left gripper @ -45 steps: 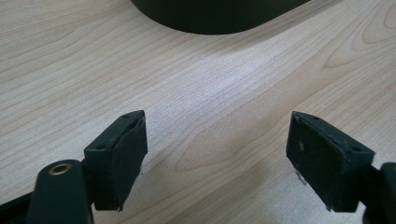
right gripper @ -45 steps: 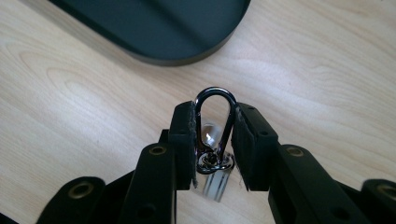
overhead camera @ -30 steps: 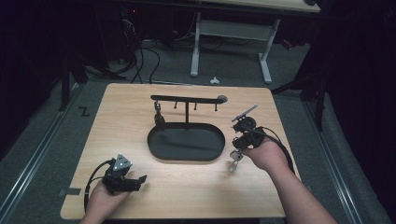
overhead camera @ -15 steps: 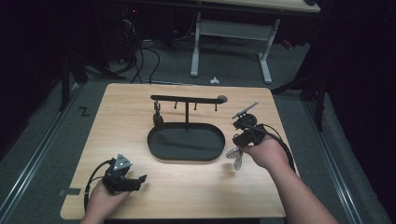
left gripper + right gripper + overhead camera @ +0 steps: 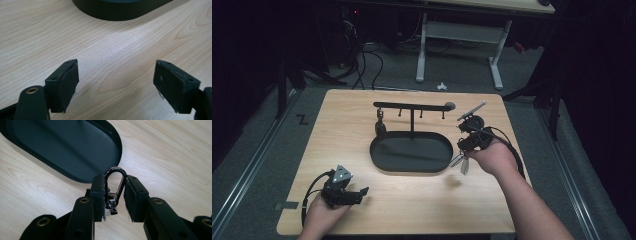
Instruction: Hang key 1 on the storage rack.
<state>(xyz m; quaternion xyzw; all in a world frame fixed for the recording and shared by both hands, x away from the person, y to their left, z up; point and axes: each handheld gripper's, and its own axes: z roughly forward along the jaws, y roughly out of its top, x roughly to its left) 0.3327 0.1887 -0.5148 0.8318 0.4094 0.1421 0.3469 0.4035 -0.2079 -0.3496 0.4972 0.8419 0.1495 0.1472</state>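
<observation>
Right hand-held gripper (image 5: 114, 195) clamped on silver carabiner clip (image 5: 115, 185), held just beside right end of black oval tray (image 5: 412, 152); keys (image 5: 462, 162) hung below. Left hand-held gripper (image 5: 116, 85) spread apart, nothing gripped, rested on bench (image 5: 362, 115) near front-left corner.

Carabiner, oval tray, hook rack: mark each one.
Carabiner (image 5: 115, 185), right gripper view, on its curved metal loop between the jaws.
Oval tray (image 5: 412, 152), high view, on its dark bare floor.
Hook rack (image 5: 411, 106), high view, on the horizontal top bar.
</observation>
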